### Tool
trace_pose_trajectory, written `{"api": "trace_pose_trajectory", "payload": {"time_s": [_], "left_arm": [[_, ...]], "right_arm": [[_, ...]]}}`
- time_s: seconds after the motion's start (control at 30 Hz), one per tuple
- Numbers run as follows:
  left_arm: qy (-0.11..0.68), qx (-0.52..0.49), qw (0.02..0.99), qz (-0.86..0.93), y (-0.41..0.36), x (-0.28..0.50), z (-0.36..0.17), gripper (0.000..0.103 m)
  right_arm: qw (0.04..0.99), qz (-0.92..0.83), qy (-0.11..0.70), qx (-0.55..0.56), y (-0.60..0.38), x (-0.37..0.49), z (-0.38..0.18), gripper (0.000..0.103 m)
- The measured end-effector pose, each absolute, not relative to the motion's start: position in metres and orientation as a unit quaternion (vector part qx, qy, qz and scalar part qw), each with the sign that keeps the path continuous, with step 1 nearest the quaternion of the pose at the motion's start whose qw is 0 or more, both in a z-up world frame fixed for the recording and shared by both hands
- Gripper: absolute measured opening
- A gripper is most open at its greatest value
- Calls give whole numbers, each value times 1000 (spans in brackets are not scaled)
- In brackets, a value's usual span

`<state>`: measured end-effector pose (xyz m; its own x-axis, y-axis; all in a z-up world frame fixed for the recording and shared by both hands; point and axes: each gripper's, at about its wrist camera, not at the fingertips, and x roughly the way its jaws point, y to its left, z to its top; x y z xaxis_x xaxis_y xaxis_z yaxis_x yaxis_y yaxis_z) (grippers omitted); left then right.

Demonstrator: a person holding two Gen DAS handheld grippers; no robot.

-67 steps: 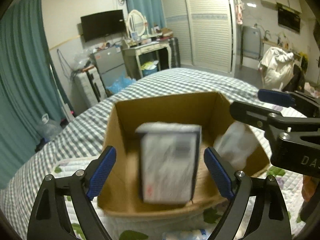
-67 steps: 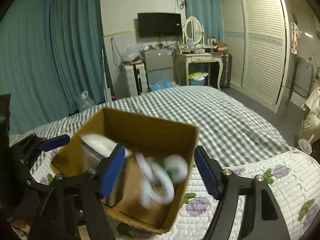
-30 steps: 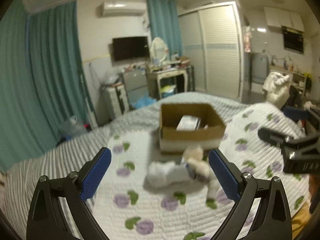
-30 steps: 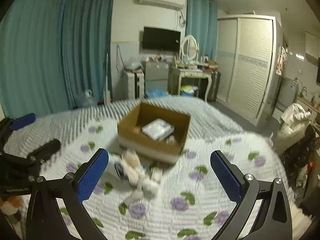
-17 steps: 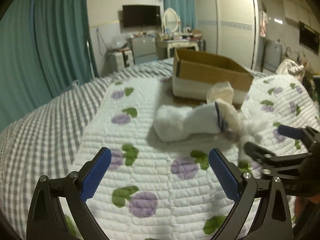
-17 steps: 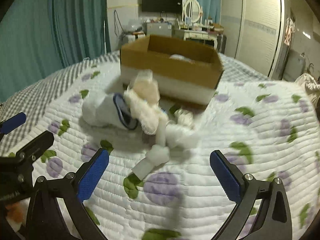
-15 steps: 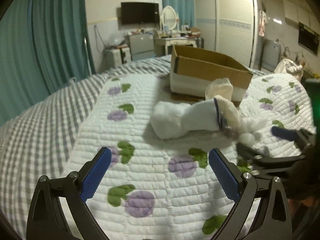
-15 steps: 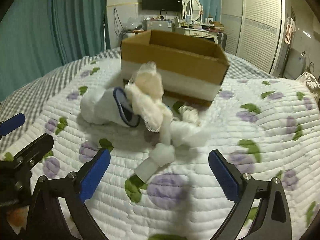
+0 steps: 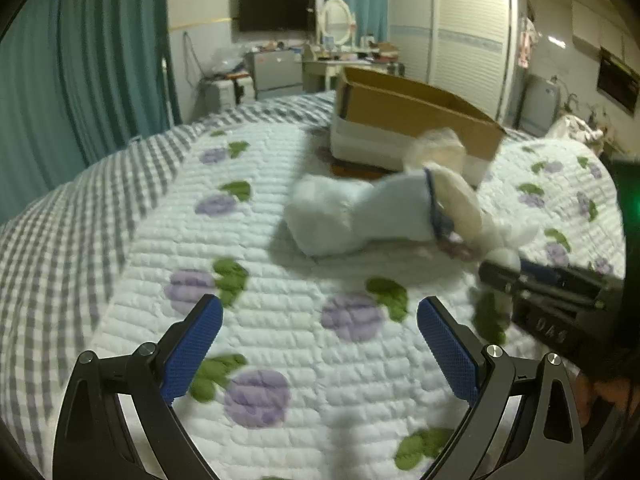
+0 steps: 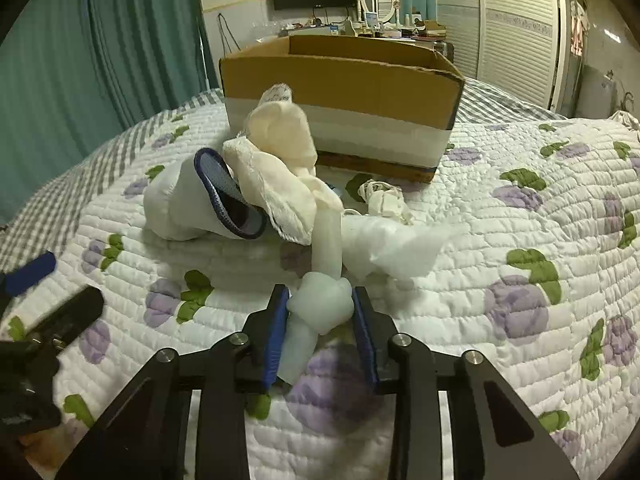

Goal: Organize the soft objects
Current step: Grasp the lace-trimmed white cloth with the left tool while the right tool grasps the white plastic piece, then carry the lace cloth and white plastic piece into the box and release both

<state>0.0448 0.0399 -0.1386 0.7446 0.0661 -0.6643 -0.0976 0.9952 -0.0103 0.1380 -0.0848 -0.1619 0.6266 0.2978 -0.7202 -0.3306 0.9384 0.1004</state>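
A pile of soft things lies on the quilted bed in front of a cardboard box [image 10: 340,76]: a white slipper with a blue rim [image 10: 192,200], a cream gauzy cloth [image 10: 276,152], a white plastic bag [image 10: 392,240] and a knotted white foam strip [image 10: 324,296]. My right gripper [image 10: 320,316] is shut on the knot of the strip. My left gripper [image 9: 318,344] is open and empty, low over the quilt, short of the slipper [image 9: 360,212]. The box [image 9: 412,120] stands behind the pile.
A small tangle of white cord [image 10: 380,196] lies beside the box. The bed's quilt [image 9: 280,320] has purple flowers; a checked sheet [image 9: 60,208] covers its left side. Teal curtains, a dresser and wardrobes stand behind.
My right gripper has moved forward and closed on the knotted strip. My left gripper has moved slightly closer to the pile and stays open.
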Motion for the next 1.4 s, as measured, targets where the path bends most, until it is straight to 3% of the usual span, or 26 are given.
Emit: {"api": "trace_pose_trajectory", "payload": {"time_s": [0.37,0.6,0.8,0.87,0.97,1.07,1.1,1.17,1.27,1.4], "left_arm": [[351,-1,936,-3,-12,57,-119,99],[323,13,946,-5,-38,101,-99,98],[333,23,943,-6,-48,148,-111,97],[341,41,939,-4,-51,160,-119,88],[354,53,934,8,-48,174,-130,84],[366,51,929,-1,-47,180,-137,62],[369,55,928,-2,-48,181,-139,59],[372,62,926,-8,-49,180,-141,41],[368,62,928,-14,-50,174,-136,28],[362,54,930,-24,-49,166,-120,22]], "right_arm": [[915,214,342,1,-127,113,-105,31],[923,216,315,-40,-141,146,-75,31],[923,209,318,-59,-148,185,-80,31],[922,208,318,-65,-149,194,-85,31],[922,207,320,-68,-153,205,-93,31],[916,215,334,-62,-156,213,-102,31],[915,215,336,-64,-155,214,-104,31],[913,216,339,-72,-153,214,-105,31],[913,218,336,-73,-151,211,-103,31],[915,219,332,-65,-153,203,-99,31]]}}
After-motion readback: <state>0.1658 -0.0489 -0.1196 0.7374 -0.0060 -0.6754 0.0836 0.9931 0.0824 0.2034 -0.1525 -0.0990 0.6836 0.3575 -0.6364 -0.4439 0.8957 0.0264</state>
